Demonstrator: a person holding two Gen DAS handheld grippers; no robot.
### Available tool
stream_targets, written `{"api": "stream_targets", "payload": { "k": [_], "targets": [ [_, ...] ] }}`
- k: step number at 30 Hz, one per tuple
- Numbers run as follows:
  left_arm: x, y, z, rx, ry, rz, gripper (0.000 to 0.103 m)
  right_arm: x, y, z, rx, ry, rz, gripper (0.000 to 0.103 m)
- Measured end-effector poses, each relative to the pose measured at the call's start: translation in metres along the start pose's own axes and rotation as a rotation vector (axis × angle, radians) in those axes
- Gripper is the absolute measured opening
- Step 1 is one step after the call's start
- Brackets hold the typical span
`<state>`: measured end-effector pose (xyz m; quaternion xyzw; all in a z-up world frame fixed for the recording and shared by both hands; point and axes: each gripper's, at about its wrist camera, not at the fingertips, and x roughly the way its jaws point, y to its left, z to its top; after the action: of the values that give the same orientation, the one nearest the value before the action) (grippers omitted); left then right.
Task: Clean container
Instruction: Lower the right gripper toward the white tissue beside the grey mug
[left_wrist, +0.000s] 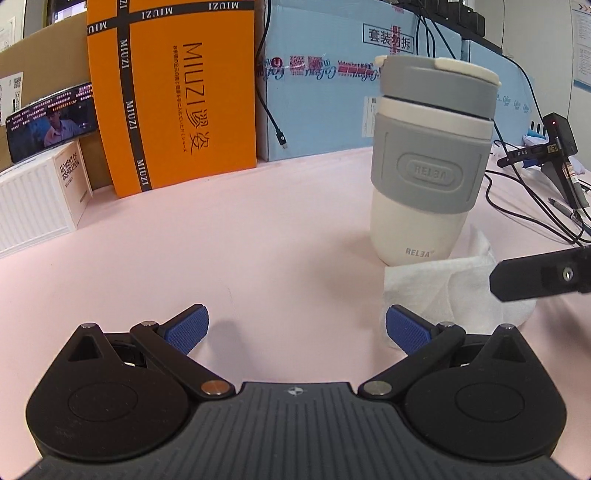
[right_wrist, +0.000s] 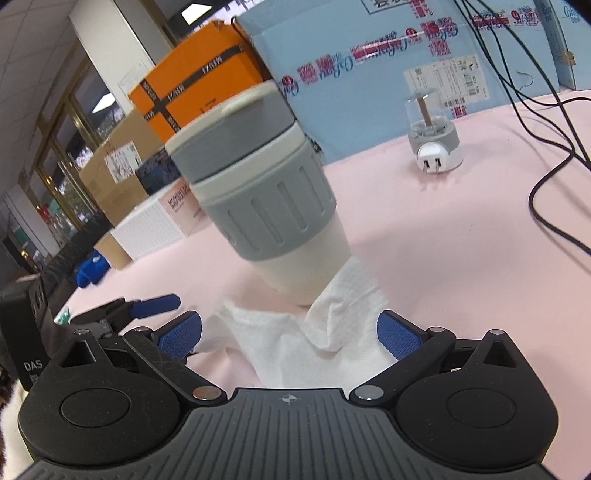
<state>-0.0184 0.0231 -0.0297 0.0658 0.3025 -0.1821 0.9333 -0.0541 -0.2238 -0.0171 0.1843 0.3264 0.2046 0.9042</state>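
Your left gripper (left_wrist: 295, 328) hung low over the pink table (left_wrist: 258, 229), jaws spread wide with nothing between them, its right blue pad (left_wrist: 406, 330) overlapping the near edge of the white tissue (left_wrist: 443, 291). Behind it, from left: a white box (left_wrist: 40, 199), an orange MIUZI box (left_wrist: 173, 92), a pale blue carton (left_wrist: 325, 92). To the right stood the cup (left_wrist: 430, 162), upright, cream with grey sleeve and lid, base touching the tissue. Your right gripper (right_wrist: 290, 332) was released too, jaws wide, the tissue (right_wrist: 306, 339) lying loose between them, unpinched. Far right, a small plug device (right_wrist: 434, 142) sat well apart.
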Motion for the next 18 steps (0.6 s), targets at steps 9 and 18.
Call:
{"api": "stream_targets", "payload": {
  "k": [9,18],
  "targets": [
    [0.002,-0.001,-0.002,0.005,0.019,-0.004,0.103,-0.002,0.026,-0.015,-0.065,-0.015,-0.061,0.102],
    [-0.033,0.033,-0.007,-0.091,-0.074,0.0,0.103,0.006,0.029,-0.019,-0.093,-0.014,-0.093,0.1]
  ]
}}
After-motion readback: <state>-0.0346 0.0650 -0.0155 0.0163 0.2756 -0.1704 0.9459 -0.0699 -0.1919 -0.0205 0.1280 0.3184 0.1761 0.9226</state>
